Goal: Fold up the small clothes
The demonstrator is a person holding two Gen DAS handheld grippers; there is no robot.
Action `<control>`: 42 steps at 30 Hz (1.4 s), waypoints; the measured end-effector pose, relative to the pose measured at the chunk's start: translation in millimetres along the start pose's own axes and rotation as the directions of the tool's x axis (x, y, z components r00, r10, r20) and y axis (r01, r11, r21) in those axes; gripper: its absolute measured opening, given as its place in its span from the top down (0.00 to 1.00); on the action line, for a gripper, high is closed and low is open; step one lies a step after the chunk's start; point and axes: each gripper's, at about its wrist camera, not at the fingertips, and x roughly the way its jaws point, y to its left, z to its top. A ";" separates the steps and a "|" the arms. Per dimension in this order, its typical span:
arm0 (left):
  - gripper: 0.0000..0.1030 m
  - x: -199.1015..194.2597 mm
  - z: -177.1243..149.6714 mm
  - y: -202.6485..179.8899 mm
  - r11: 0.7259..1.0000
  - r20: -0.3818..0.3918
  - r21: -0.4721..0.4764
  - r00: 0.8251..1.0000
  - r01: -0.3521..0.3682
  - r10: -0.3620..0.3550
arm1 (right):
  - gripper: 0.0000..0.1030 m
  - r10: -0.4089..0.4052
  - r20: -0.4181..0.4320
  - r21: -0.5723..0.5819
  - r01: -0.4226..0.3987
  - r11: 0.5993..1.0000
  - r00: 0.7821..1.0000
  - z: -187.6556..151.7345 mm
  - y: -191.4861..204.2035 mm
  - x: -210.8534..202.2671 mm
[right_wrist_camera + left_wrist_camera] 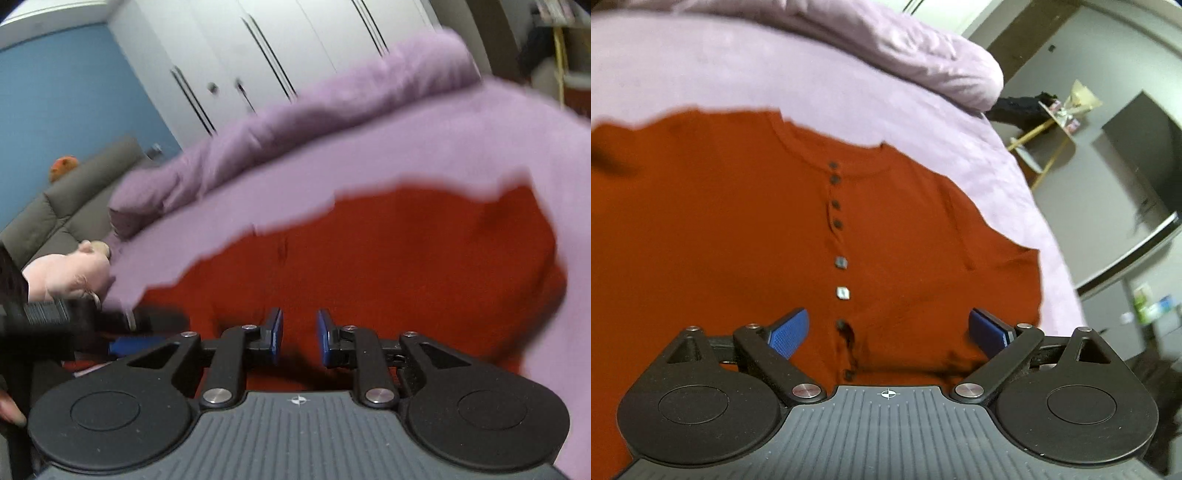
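Observation:
A rust-red buttoned top point(746, 221) lies spread flat on the lilac bed sheet point(701, 66), with its neckline away from me and a row of buttons point(841, 263) down the middle. My left gripper point(888, 332) is wide open just above the top's lower part, with its blue pads point(788, 332) on either side of the button row. In the right wrist view the same top point(406, 266) fills the centre. My right gripper point(299, 338) hovers over it with a narrow gap between its blue pads point(276, 334) and nothing in it. The left gripper point(129, 345) shows at the left.
A rolled lilac duvet point(923, 55) lies along the far side of the bed. A grey sofa point(62, 206) with a pink plush toy point(74, 273) stands beside white wardrobe doors point(277, 55). A small wooden side table point(1045, 140) and a dark TV point(1152, 147) are to the right of the bed.

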 end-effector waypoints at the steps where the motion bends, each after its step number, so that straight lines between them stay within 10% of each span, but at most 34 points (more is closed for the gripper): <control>1: 0.06 5.1 0.0 5.1 0.999 -0.017 -0.025 1.000 0.024 -0.025 | 0.81 -0.027 -0.014 0.025 0.027 0.999 1.000 -9.8 -1.7 3.3; 15: 0.28 58.2 -19.3 32.0 0.947 -0.127 -0.298 0.978 0.120 -0.164 | 0.82 -0.087 -0.022 0.225 0.090 0.970 0.996 -34.6 -60.4 -16.6; 17: 0.35 64.6 -20.3 33.5 0.940 -0.124 -0.320 0.979 0.114 -0.161 | 0.82 -0.084 -0.018 0.231 0.086 0.969 0.996 -34.5 -60.6 -16.2; 21: 0.88 77.0 -14.0 27.3 0.932 -0.133 -0.344 0.977 0.113 -0.168 | 0.82 -0.080 -0.017 0.235 0.082 0.969 0.997 -34.7 -63.9 -17.7; 27: 0.92 66.4 8.5 15.0 0.959 -0.089 -0.244 0.982 0.143 -0.169 | 0.82 -0.111 -0.008 0.221 0.110 0.969 0.994 -32.1 -68.2 -24.6; 32: 0.93 13.4 45.4 23.0 0.997 0.074 -0.079 0.997 0.022 -0.017 | 0.82 -0.185 0.007 0.186 0.181 0.966 0.983 -26.8 -73.3 -28.5; 38: 0.92 -28.0 76.2 45.7 0.926 0.267 0.031 0.896 -0.376 0.355 | 0.78 -0.352 0.008 0.077 0.351 0.933 0.936 -13.9 -57.5 -22.0; 42: 0.92 -26.0 79.6 62.4 0.934 0.259 -0.016 0.901 -0.357 0.349 | 0.63 -0.239 0.029 0.196 0.229 0.954 0.971 4.9 -62.0 -14.1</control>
